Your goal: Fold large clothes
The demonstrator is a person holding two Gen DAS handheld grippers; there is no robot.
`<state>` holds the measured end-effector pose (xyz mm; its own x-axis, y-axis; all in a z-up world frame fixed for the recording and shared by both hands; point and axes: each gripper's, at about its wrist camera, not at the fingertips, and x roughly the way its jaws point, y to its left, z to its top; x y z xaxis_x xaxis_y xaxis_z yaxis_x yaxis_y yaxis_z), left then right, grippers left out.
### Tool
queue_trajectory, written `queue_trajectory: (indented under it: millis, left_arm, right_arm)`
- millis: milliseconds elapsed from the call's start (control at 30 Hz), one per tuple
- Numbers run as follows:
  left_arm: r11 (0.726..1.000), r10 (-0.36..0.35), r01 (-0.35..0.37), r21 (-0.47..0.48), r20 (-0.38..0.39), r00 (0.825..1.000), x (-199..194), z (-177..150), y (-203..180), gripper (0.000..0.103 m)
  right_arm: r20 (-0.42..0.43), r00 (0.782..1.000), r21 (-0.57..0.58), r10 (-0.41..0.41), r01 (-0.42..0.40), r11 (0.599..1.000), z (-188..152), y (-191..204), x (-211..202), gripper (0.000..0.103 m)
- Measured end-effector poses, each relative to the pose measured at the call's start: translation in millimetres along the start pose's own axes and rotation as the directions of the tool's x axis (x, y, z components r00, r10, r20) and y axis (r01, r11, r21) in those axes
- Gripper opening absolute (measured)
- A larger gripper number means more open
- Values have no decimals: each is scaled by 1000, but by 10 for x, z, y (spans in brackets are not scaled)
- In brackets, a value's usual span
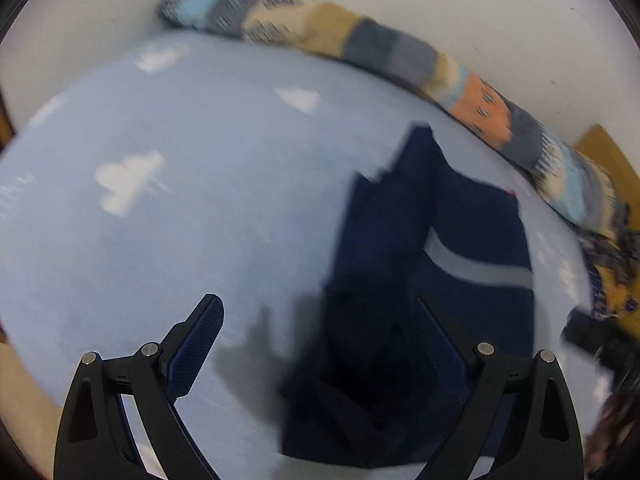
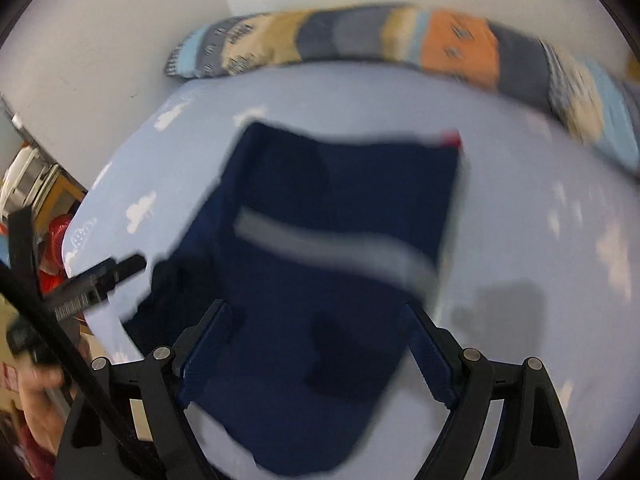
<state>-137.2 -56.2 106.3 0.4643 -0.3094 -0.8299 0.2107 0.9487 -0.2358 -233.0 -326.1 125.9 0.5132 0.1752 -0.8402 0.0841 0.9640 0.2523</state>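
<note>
**Both grippers empty above a half-folded navy garment**

Starting at the right gripper (image 2: 316, 344): its jaws are spread wide with nothing pinched between them, and it points down at the navy garment (image 2: 320, 264) with only cloth showing in the gap. Whether the pads brush the fabric I honestly can't tell, since everything is smeared with blur. The left gripper (image 1: 320, 344) is the same story: jaws splayed, nothing gripped, hanging over the garment's near left edge, with one finger over bare sheet and the other over dark cloth.

The garment itself lies on the light blue bed sheet (image 1: 180, 240) with the little white clouds, roughly mid-bed and well clear of the sides. It looks already doubled over into a rough rectangle with a grey reflective stripe (image 2: 332, 248) running across it and a bit of red tag (image 2: 452, 138) at the far corner. My guess is both tools are open because they're between grabs, lining up for the next fold.

Along the far edge of the bed, against the white wall (image 2: 120, 40), runs a long patchwork bolster (image 2: 400, 36), well away from the work. A person's hand (image 2: 32, 380) peeks in at the lower left of the right view.
</note>
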Motion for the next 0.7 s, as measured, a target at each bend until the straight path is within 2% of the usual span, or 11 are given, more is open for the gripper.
queue_trajectory:
  millis: [133,200,233,267,300,433,500,600,633,667,700]
  left_arm:
    - [997,-75,76,28,-47,996,56,-87,-85,94]
    - [993,-105,108,56,-56,993,59,-120,-139,89]
    - [991,-107,111,69,-58,993,62,-142,-154,73]
    - [991,-102,108,76,-72,992,90,-161,-168,51]
    - [991,-102,109,77,-88,991,127,-176,-171,48]
    - [992,-102,108,72,-84,991,145,-173,-180,44]
    - [991,-99,106,85,-78,992,121,-180,-212,41]
    - [990,-98,105,92,-74,992,103,-188,-226,40]
    - [990,-97,104,95,-74,993,100,-183,-219,40]
    - [990,-97,104,95,-75,992,94,-187,-202,39]
    - [990,-98,105,91,-76,992,95,-187,-196,39]
  right_arm:
    - [22,1000,30,10,-10,999,-506,-129,-84,90]
    - [52,999,-7,12,-12,1000,-711,-82,-171,90]
    - [52,999,-45,-1,3,999,-804,-19,-193,90]
    - [51,999,-79,5,-1,997,-885,45,-201,90]
    - [49,999,-127,15,-9,992,-1008,117,-205,90]
    - [78,994,-265,-72,91,960,-1401,338,-126,90]
    - [100,988,-374,-117,146,916,-1540,546,-61,90]
    - [178,966,-469,-190,252,846,-1695,762,-21,90]
    - [217,945,-467,-245,321,824,-1714,798,23,90]
    - [226,937,-465,-266,343,816,-1708,796,63,89]
    - [233,934,-460,-271,351,815,-1690,782,100,85]
